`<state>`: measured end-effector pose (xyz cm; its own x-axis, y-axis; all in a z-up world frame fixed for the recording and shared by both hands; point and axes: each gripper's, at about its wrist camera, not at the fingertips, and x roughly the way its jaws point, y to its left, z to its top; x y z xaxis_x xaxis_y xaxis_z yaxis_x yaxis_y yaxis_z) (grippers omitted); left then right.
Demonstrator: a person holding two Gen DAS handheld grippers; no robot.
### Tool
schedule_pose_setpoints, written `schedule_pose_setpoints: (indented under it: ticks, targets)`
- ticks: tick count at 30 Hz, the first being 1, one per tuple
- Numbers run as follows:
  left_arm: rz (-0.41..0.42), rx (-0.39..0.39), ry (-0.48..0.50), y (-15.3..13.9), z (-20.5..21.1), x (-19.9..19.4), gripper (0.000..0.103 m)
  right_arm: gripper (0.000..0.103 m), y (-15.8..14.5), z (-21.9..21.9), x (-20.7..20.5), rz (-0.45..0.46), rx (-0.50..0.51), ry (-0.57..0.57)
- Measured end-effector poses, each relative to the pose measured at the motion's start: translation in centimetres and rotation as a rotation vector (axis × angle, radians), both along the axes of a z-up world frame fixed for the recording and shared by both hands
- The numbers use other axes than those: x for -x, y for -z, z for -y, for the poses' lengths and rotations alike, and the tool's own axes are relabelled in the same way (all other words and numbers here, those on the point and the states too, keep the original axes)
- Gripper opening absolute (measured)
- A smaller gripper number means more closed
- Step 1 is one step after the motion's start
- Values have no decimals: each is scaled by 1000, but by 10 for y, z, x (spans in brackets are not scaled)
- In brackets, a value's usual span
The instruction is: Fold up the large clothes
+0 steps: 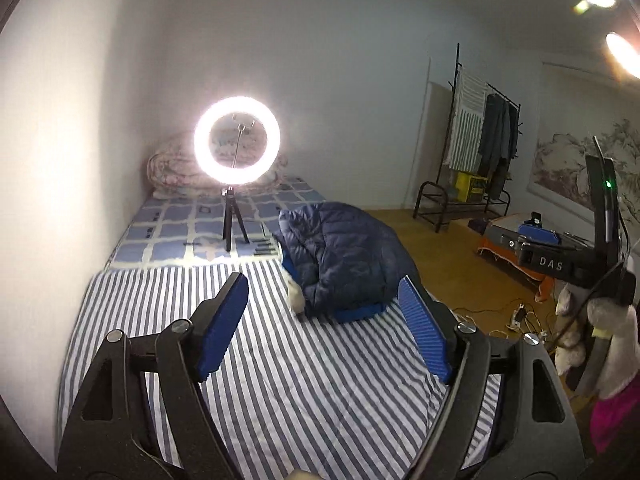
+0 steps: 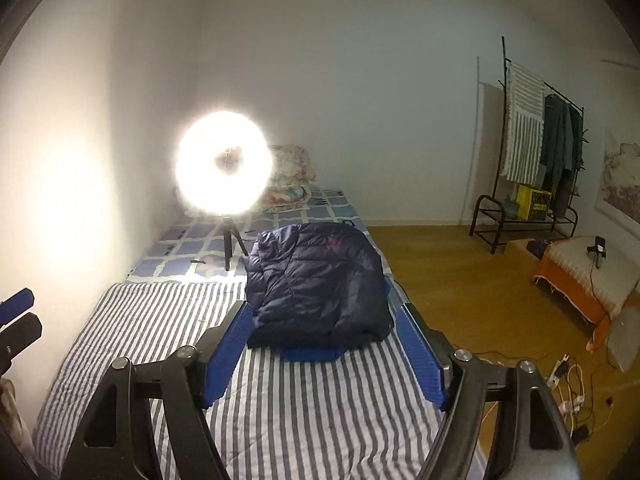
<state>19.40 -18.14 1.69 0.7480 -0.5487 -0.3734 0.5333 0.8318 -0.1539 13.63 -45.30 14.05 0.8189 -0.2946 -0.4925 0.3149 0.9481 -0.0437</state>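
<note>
A dark navy puffer jacket [image 1: 340,256] lies folded in a bundle on the striped sheet [image 1: 280,380] of the bed, near its right edge; it also shows in the right wrist view [image 2: 320,284]. My left gripper [image 1: 324,292] is open and empty, held above the sheet short of the jacket. My right gripper [image 2: 322,316] is open and empty, its blue pads on either side of the jacket's near end in the view, held above the bed. The right gripper's body [image 1: 560,264] shows at the right of the left wrist view.
A lit ring light on a small tripod [image 1: 236,140] stands on the bed behind the jacket. Folded quilts [image 2: 288,180] lie at the bed's head. A clothes rack [image 2: 536,152], a low orange-covered bench [image 2: 580,276] and floor cables [image 2: 568,384] are to the right.
</note>
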Motion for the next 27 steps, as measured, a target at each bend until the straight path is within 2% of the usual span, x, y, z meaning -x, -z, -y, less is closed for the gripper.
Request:
schedule_pose_setpoints:
  ticks: [5,8,10,13,16,19,27]
  targets:
    - [-11,-60,17,19,3,19,81,81,28,-16,23,18,16,25]
    - [-17,-59,13,31,-1,27,89,81,42,-17,23,0,3,17]
    - [-26,-66,14,37,0,29,90,82,48,-20,23,-13,23,21]
    - [-23,-82,15,41,2,32,92,92,57,-19,27,-2,-5,29]
    - [-7,-65,9,40,-1,37,103,94,63,-17,25,-12,-4,38]
    - [24,-75,-8,39,-1,40,103,103,61,-18,27,9,9,63]
    - [11,-108,-35,45,-1,36,103,103,70,-17,25,16,9,75]
